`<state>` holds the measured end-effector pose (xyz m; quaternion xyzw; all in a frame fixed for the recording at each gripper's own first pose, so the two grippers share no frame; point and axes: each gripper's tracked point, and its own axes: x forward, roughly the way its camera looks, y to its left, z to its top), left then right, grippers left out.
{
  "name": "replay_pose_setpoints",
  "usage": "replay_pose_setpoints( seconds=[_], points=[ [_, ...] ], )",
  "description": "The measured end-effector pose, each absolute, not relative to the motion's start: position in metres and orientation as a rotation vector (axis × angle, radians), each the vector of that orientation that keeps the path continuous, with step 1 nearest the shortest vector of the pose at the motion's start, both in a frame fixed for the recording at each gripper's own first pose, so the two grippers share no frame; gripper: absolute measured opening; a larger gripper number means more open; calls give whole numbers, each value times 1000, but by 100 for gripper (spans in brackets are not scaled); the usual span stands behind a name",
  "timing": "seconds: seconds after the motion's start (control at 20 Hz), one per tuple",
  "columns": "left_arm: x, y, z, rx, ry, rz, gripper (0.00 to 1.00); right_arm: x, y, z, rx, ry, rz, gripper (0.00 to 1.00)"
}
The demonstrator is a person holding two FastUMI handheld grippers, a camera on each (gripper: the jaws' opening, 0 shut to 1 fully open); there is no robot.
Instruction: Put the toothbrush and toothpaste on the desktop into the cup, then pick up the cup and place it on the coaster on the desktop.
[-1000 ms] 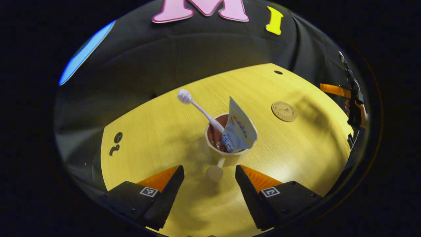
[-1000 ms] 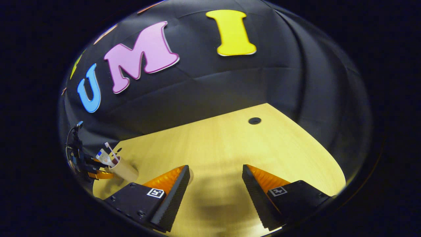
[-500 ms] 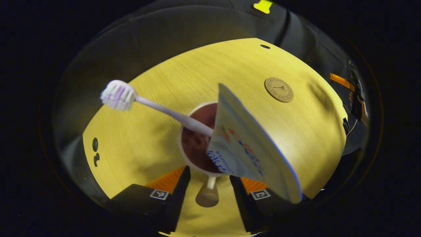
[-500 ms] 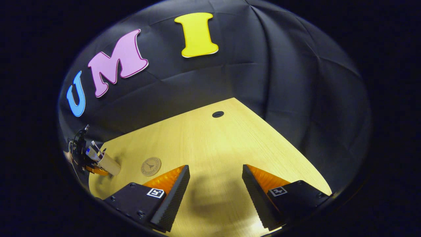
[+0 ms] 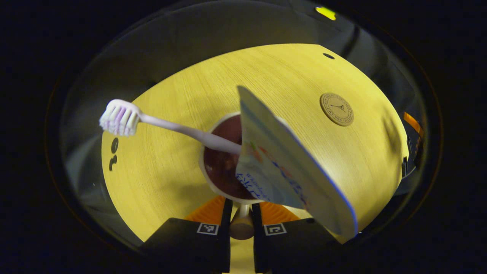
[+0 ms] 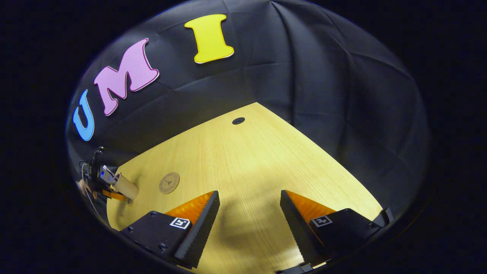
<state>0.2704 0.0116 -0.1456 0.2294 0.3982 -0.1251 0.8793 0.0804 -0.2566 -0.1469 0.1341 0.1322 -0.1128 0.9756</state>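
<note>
Left gripper view: camera rides just behind its own fingers at bottom centre, looking steeply down, very close over the pale round cup with dark inside (image 5: 222, 167) filling mid-frame; yellow wood-grain desktop (image 5: 171, 114) spreads behind.

Right gripper view: camera sits low, facing forward across the same desktop (image 6: 247, 160) toward the black cloth wall (image 6: 304, 76); well back from things.

Shared ground: round brown coaster (image 5: 336, 109), upper right in the left view, lower left (image 6: 169, 183) in the right; the cup (image 6: 123, 185) at far left edge.
</note>
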Motion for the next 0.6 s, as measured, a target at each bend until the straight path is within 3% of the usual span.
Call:
replay_pose_setpoints(
  seconds=[0.05,0.1,0.6],
  points=[
    [268,9,-146,459,817,-242,33,80,-256,-146,274,267,-224,98],
    [265,8,-147,442,805,-221,28,80,-254,-144,278,265,-218,98],
    [267,-25,-97,427,651,-213,27,76,-250,-133,249,253,-174,98]
  ],
)
